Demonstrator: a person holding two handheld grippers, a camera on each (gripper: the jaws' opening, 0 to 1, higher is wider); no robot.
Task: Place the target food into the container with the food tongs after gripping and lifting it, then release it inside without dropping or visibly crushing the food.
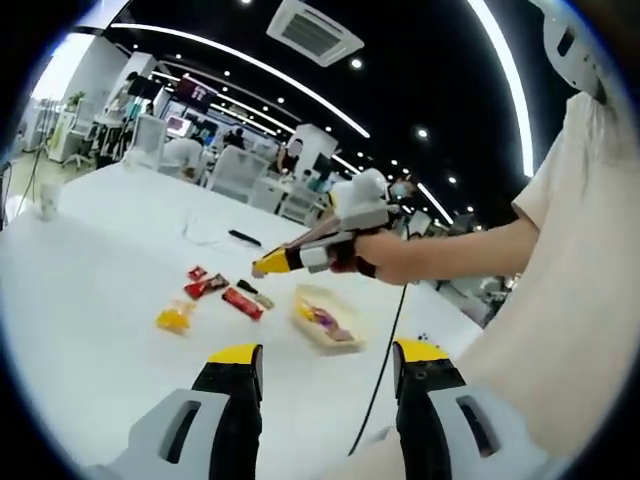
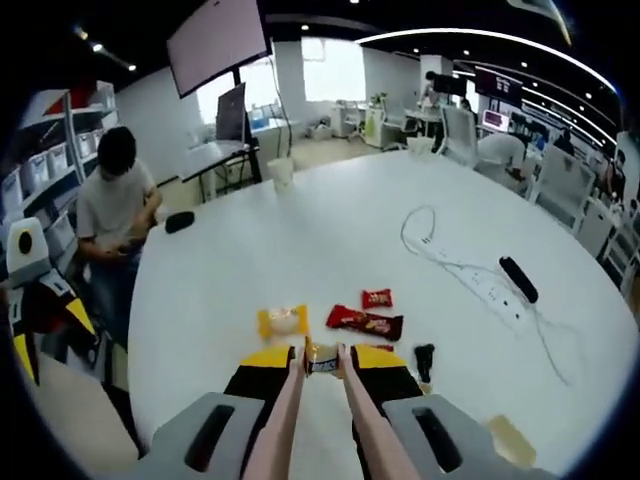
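Closest up, right gripper (image 2: 322, 355), jaws squeezed shut on the tongs (image 2: 285, 420). Small brown snack (image 2: 322, 358) pinched between the tong tips, not squashed as far as can be seen. Looks lifted a little off the white desk (image 2: 330, 230), but hard to be sure. Just past it on the desk, a yellow snack (image 2: 283, 320), a long red packet (image 2: 365, 322) and a small red packet (image 2: 377, 298). From the left gripper view, left gripper (image 1: 328, 352) low at the bottom, jaws open, nothing between them. Right gripper up over the desk there, held in a hand (image 1: 390, 255), near the container (image 1: 300, 312) but not yet over it. Some food in the container already. Gripping done, by the look of it. Left to do: carry the snack across, bring it down inside, then let go gently.
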